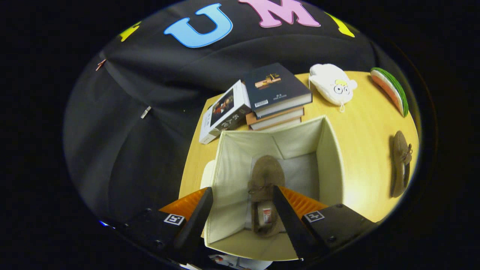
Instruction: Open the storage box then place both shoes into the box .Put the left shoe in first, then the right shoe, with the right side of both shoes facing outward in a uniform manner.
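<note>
Shoes first: one brown shoe [264, 187] already lies on the floor of the open box [332, 157], between and just beyond my fingers, toe pointing away from me. The second shoe [400, 165] lies on the table [360, 123] to the right of the box, well apart from it. My gripper [243, 213] hangs above the box with its fingers spread apart and nothing between them but air; the shoe below is not touched.

I judge the shoes to be light and soft, suede-like, with a limp upper that will fold if I pinch it at the toe. The firmer place to take hold looks like the collar near the heel or the sidewall by the lace bow, where the fingers can close across the opening. The box seems to be cloth-walled and pale, so its sides will probably give if I bump them on the way in.

The table is smooth, pale wood, likely slick enough for the shoe to slide under a sideways push. Behind the box sits a stack of books [277, 97], with a white plush toy [333, 88] and a watermelon-slice toy [392, 90] farther right. Black cloth [131, 131] closes off the booth behind and to the left.
</note>
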{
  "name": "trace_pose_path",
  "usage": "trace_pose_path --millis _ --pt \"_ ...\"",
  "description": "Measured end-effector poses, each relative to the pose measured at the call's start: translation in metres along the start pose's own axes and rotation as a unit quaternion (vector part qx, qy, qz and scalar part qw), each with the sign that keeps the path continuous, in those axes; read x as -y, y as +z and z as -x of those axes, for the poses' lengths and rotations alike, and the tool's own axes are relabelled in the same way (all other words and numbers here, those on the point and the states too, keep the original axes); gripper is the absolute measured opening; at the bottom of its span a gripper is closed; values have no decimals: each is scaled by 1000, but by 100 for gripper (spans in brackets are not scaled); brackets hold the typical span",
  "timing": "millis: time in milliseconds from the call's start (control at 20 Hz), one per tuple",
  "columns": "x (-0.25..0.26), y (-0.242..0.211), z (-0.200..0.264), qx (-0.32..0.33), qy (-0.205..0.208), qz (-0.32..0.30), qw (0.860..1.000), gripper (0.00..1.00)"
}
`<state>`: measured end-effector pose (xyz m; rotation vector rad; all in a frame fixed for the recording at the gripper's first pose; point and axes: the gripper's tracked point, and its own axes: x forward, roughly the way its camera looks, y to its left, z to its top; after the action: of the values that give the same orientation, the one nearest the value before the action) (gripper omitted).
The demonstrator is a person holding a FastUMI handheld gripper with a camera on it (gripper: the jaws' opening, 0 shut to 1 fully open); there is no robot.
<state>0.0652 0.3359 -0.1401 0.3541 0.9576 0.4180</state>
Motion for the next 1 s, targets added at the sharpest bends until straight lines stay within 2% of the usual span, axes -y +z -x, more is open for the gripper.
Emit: trace_pose_path --millis 200,350,650,800,1000 --pt "41 27 46 43 -20 47 998 99" --pt "94 41 78 71 -59 72 993 98" --pt "207 37 133 76 -123 120 982 99" --pt "261 33 157 76 -152 123 978 99" --pt "339 23 181 63 -184 93 976 99"
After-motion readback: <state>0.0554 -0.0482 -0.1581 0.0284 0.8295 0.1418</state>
